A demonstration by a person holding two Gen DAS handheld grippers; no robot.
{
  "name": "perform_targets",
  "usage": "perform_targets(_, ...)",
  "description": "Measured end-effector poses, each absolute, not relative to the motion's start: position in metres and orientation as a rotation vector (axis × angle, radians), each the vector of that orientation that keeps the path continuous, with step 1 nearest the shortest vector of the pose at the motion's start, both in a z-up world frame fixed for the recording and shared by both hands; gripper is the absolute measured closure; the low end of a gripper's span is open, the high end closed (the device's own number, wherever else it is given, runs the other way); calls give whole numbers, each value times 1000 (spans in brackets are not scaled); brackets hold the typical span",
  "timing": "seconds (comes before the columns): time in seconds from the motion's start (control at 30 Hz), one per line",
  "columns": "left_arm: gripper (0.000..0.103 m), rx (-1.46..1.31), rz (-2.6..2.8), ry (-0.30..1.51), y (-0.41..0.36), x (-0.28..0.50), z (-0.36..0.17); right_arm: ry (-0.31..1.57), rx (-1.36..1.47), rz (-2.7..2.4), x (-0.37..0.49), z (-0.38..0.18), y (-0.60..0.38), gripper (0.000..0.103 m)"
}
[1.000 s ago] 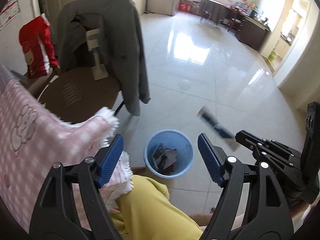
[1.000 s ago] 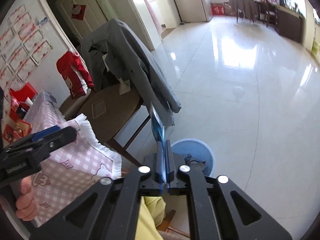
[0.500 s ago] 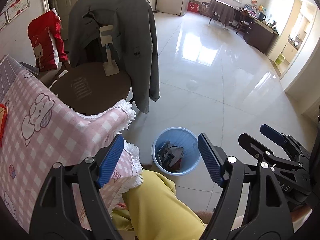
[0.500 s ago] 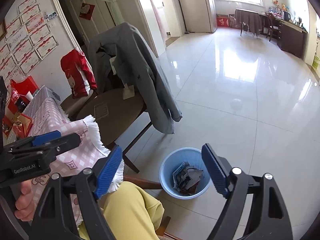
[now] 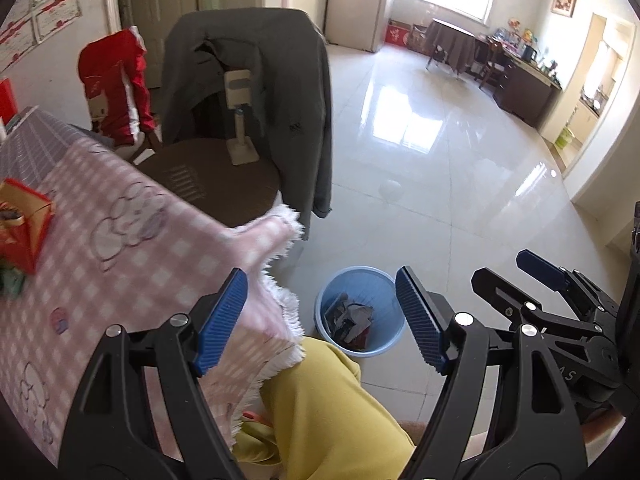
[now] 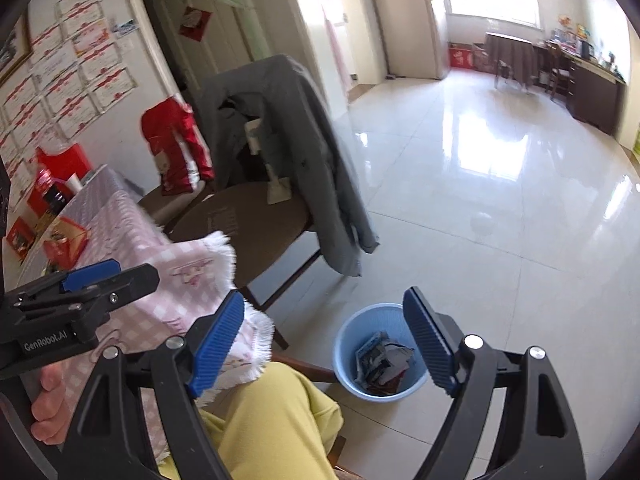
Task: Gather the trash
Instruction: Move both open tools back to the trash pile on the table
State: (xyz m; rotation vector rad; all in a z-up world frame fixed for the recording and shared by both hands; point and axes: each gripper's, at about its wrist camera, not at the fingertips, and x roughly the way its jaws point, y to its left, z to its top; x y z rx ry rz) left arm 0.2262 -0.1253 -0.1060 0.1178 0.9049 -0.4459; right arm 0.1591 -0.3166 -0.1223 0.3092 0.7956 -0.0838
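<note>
A light blue waste bin [image 5: 382, 292] stands on the tiled floor beside the table corner, with crumpled wrappers and paper [image 5: 348, 320] inside it. My left gripper [image 5: 320, 318] hovers above it, open and empty. In the right wrist view the same bin [image 6: 352, 330] with its trash [image 6: 382, 364] lies below my right gripper [image 6: 323, 344], which is also open with nothing between its blue pads. The right gripper [image 5: 540, 276] shows at the right edge of the left view, the left gripper [image 6: 92, 280] at the left of the right view.
A table under a pink checked cloth [image 5: 120, 240] fills the left, with a red box [image 5: 20, 220] on it. A chair draped with a grey jacket [image 5: 288, 100] stands behind the bin. A person's yellow trouser leg [image 5: 320, 408] lies close below. Shiny tiled floor [image 5: 460, 200] stretches right.
My right gripper held a flat blue packet a second ago; its jaws have opened and the packet is gone from them. Both grippers have pulled up and back, showing more of the table.
</note>
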Motion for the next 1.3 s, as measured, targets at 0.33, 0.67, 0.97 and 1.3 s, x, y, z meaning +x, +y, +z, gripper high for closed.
perform_targets(0.33,27,36,-338,846,-55,211,-84,779,233,25,172,-96,-256,23)
perform_targets(0.67,27,-33,-192,818,27,198,-72,774,185,202,190,-77,-167,23)
perform_targets(0.97,27,-100,-7,802,121,181,-64,798,143,401,213,-67,-73,23)
perform_targets(1.3,26,-145,219,798,221,166,-54,849,80,616,253,-64,43,23)
